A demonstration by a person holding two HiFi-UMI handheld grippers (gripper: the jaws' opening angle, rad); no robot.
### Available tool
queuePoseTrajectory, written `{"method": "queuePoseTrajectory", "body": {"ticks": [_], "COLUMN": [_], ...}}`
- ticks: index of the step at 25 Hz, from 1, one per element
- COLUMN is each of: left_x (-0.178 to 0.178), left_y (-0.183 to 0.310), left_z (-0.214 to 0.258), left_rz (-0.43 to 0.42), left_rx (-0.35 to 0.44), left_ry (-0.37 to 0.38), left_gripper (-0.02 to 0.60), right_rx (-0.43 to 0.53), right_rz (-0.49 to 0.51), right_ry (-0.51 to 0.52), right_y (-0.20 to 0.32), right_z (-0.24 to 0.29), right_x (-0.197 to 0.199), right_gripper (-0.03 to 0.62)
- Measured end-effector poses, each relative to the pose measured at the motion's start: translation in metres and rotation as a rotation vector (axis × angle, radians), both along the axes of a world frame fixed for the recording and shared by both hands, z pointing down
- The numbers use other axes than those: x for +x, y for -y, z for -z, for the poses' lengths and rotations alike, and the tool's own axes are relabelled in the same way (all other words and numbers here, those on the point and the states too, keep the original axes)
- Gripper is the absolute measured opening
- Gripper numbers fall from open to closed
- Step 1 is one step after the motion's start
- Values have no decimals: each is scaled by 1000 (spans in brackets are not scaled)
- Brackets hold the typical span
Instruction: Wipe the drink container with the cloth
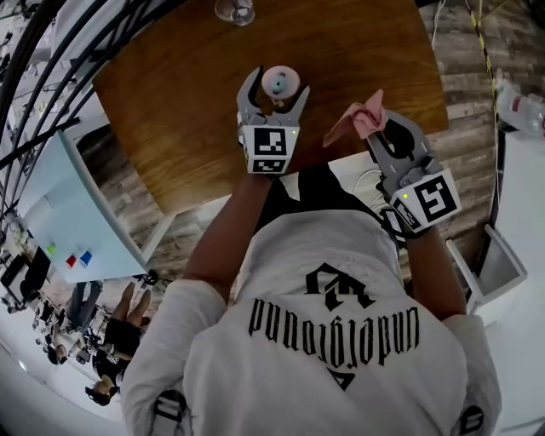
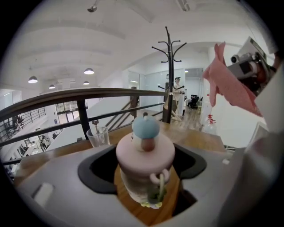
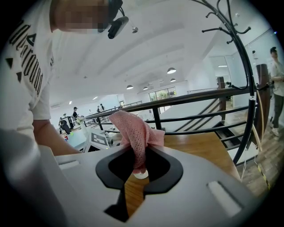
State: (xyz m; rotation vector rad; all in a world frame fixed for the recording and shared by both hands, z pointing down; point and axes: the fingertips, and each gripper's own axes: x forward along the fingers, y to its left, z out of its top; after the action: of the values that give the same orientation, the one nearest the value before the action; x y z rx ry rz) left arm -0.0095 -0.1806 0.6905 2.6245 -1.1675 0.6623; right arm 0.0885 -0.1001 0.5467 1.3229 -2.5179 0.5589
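Observation:
The drink container [image 1: 280, 81], clear with a pink lid and a blue knob, stands upright on the brown wooden table [image 1: 170, 102]. My left gripper [image 1: 278, 87] is open, one jaw on each side of the container [image 2: 145, 153]. Dark gaps show between the pads and the lid on both sides. To the right, above the table's near edge, my right gripper [image 1: 383, 129] is shut on a crumpled pink cloth [image 1: 361, 119]. In the right gripper view the cloth [image 3: 133, 131] sticks up from between the jaws. The cloth [image 2: 228, 84] also shows at the upper right of the left gripper view.
An empty glass [image 1: 235, 10] stands at the table's far edge, behind the container [image 2: 98, 136]. A dark railing [image 2: 80, 95] and a coat rack [image 2: 170, 75] lie beyond the table. A white box [image 1: 502, 264] sits on the floor at the right.

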Motion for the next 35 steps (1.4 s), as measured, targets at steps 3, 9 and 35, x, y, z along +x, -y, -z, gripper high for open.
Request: {"method": "queuePoseTrajectory", "body": {"ticks": [3, 9, 35], "left_x": [0, 0, 9], "left_y": [-1, 1, -19], "left_z": [0, 0, 268], "left_rz": [-13, -67, -432], "left_rx": [11, 6, 20], "left_ry": [-13, -27, -130], "left_gripper": [390, 385, 386], "right_rx": [2, 4, 262], "right_rz": [9, 16, 245], "right_ry": [0, 2, 49], "right_y": [0, 2, 13], "right_z": [1, 1, 119], "right_x": [-1, 1, -31], "right_gripper": [43, 43, 43]}}
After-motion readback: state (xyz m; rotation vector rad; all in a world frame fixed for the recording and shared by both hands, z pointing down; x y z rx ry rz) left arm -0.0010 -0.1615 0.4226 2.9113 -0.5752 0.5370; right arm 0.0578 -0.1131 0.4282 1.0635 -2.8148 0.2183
